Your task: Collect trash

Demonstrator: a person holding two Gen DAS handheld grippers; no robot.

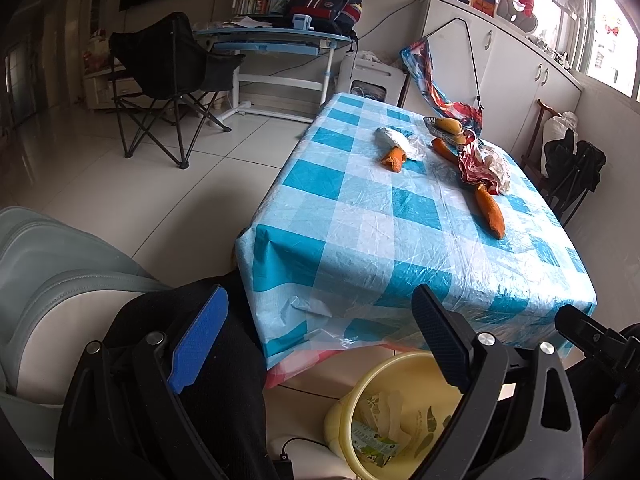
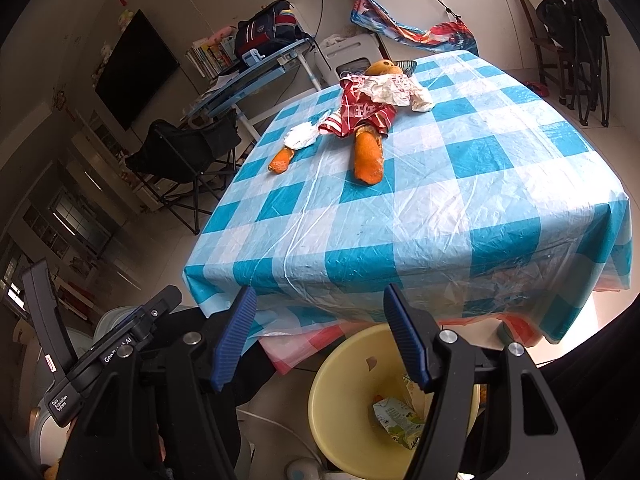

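Presently, both of your grippers hang over the near edge of the worktop [image 2: 400, 216], above the yellow bin [image 2: 340, 384] on the floor. Left to right: your left gripper [image 1: 320, 340] stands wide with nothing between its fingers; your right gripper [image 2: 320, 340] is likewise parted and empty, directly over the bin, which already holds a green-printed carton [image 2: 396, 420].

On the checked cloth, again left to right in the right wrist view: an orange peel [image 2: 280, 160] partly under a white tissue [image 2: 300, 138]; a larger orange peel [image 2: 368, 158] protruding from beneath a red-and-white wrapper [image 2: 360, 114]; a crumpled white paper [image 2: 404, 90] touching that wrapper. Behind them, a small dish [image 1: 436, 124] holds a yellowish fruit [image 1: 448, 125].

The step in hand appears to be the pause between deposits. The next move likely calls for reaching well forward across the worktop, since all remaining trash lies in its far half; the wrapper, being limp, probably needs a pinch at a raised fold.
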